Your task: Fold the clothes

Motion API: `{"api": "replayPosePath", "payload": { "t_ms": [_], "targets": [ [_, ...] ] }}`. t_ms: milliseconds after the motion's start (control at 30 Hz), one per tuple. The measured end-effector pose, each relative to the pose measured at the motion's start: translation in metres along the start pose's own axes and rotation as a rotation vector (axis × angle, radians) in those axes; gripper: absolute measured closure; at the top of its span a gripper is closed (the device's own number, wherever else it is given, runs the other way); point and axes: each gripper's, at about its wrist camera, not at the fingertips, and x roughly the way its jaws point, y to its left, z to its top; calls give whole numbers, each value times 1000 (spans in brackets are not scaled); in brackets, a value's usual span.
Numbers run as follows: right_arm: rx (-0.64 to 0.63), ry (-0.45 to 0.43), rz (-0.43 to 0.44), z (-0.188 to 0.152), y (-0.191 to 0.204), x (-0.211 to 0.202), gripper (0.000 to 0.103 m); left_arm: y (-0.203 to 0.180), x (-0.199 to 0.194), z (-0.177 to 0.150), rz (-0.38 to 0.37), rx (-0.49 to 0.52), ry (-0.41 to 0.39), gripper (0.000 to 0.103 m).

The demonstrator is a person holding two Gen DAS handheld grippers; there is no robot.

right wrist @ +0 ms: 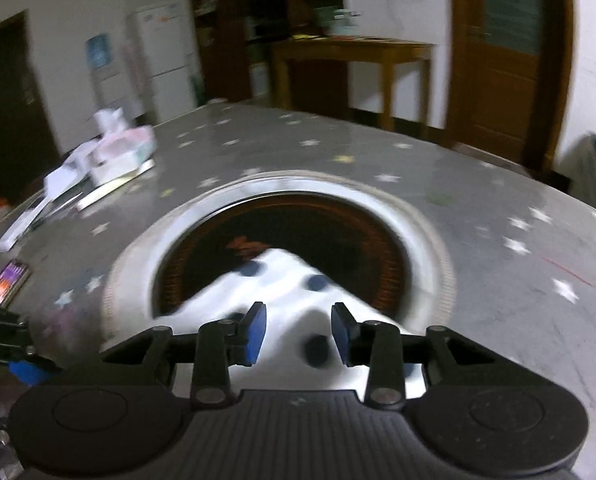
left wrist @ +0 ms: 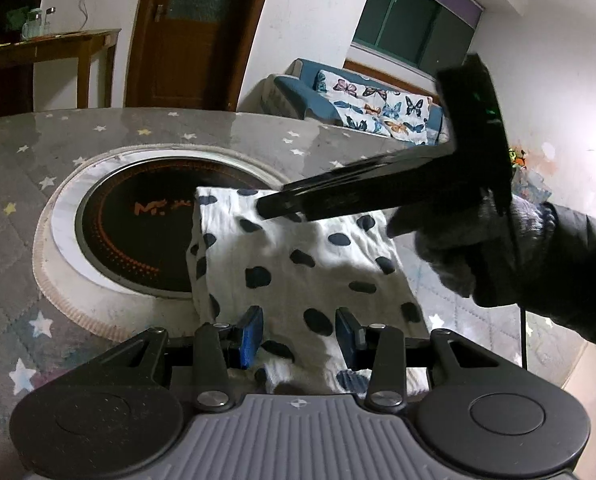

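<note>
A white garment with dark blue spots [left wrist: 298, 264] lies folded into a rough rectangle on the grey star-patterned table cover [left wrist: 14, 184], partly over a round black cooktop [left wrist: 138, 232]. My left gripper [left wrist: 300, 338] is open, its blue pads on either side of the near edge of the cloth, holding nothing. My right gripper [right wrist: 298, 334] is open above the garment [right wrist: 282, 280], which looks blurred in that view. In the left wrist view the right gripper's black body [left wrist: 398, 184] and the gloved hand holding it [left wrist: 470, 240] hover over the cloth's far right part.
A phone [right wrist: 6, 284] and a pile of papers and tissue packs [right wrist: 110, 156] lie at the table's left side. A wooden side table [right wrist: 350, 68], a door [right wrist: 506, 52] and a sofa with a butterfly cover [left wrist: 370, 108] stand beyond the table.
</note>
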Motion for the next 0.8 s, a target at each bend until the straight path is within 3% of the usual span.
{"api": "replayPosePath", "payload": {
  "t_ms": [367, 567, 800],
  "targets": [
    [-52, 65, 8, 11, 17, 45, 65, 7, 6, -7, 2, -14, 23, 59],
    [-16, 42, -3, 14, 4, 33, 62, 6, -3, -8, 10, -17, 2, 58],
    [79, 62, -65, 10, -38, 15, 60, 8, -21, -7, 24, -26, -38, 53]
  ]
}}
